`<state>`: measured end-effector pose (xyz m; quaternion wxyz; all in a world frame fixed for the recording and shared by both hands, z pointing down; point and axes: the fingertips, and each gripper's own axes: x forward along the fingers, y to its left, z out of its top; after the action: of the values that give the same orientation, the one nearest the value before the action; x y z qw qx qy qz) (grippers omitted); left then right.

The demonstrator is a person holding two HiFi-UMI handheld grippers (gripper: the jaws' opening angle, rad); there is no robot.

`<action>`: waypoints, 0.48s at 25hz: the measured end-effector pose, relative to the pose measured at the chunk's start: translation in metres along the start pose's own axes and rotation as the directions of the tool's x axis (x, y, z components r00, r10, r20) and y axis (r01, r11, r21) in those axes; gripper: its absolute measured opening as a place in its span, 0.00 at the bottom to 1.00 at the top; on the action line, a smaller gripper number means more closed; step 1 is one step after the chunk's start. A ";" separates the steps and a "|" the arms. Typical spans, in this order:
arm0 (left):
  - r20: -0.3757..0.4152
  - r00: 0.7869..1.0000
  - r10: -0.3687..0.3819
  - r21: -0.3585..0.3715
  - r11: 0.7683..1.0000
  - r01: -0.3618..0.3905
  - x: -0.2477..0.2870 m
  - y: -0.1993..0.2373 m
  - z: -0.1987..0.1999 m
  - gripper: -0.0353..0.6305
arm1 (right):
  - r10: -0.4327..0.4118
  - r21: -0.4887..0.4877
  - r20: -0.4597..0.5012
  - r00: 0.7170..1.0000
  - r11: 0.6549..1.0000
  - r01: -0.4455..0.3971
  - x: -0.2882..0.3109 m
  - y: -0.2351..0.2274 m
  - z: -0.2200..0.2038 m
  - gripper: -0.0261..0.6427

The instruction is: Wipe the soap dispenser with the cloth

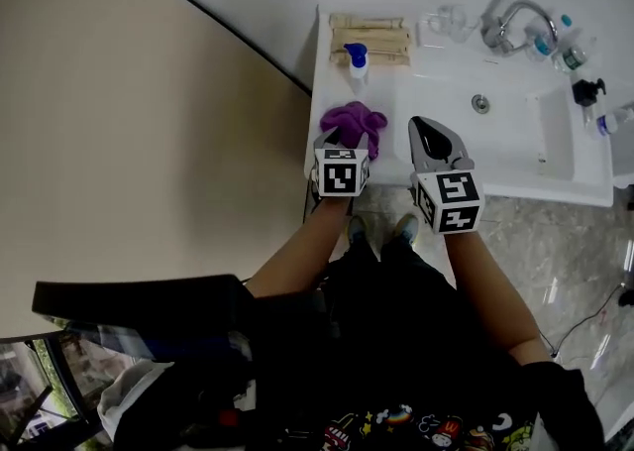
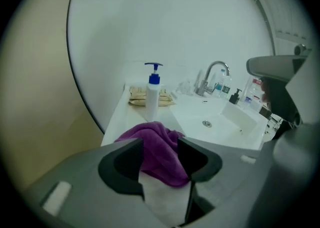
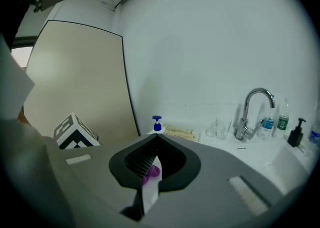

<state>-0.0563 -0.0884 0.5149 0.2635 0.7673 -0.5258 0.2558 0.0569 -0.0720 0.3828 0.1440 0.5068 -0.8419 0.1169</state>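
Observation:
The soap dispenser [image 1: 358, 62], a white bottle with a blue pump, stands upright at the back left of the white counter [image 1: 391, 157]. It also shows as the dispenser [image 2: 152, 99] and, further off, the dispenser [image 3: 157, 126]. A crumpled purple cloth [image 1: 353, 122] lies near the counter's front edge. My left gripper [image 1: 344, 145] is at the cloth, open; the cloth [image 2: 157, 152] fills the gap at the left gripper [image 2: 160, 147]. My right gripper [image 1: 417, 125] hovers to the right of the cloth, shut and empty. Purple cloth [image 3: 151, 173] peeks through the slit under the right gripper [image 3: 154, 139].
Folded brown paper items [image 1: 371, 40] lie behind the dispenser. The basin [image 1: 495, 102] with a chrome faucet [image 1: 515, 18] takes the counter's right half. Clear glasses [image 1: 446, 21], small bottles [image 1: 570, 53] and a black pump bottle [image 1: 586, 90] stand along the back and right. A beige wall [image 1: 149, 142] rises at left.

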 end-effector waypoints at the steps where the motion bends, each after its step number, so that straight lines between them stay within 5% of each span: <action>1: -0.009 1.000 0.004 -0.003 1.000 -0.004 0.008 0.001 0.003 0.35 | 0.004 0.000 -0.001 1.000 1.000 -0.004 0.005 -0.005 0.001 0.08; 12: -0.178 0.982 0.065 0.042 0.997 -0.058 0.064 0.015 -0.004 0.31 | 0.015 0.047 -0.021 1.000 0.999 -0.014 0.031 -0.034 -0.004 0.08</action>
<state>-0.0503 -0.1334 0.5629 0.2877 0.7292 -0.5186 0.3415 0.0741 -0.1115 0.3996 0.1401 0.5026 -0.8410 0.1428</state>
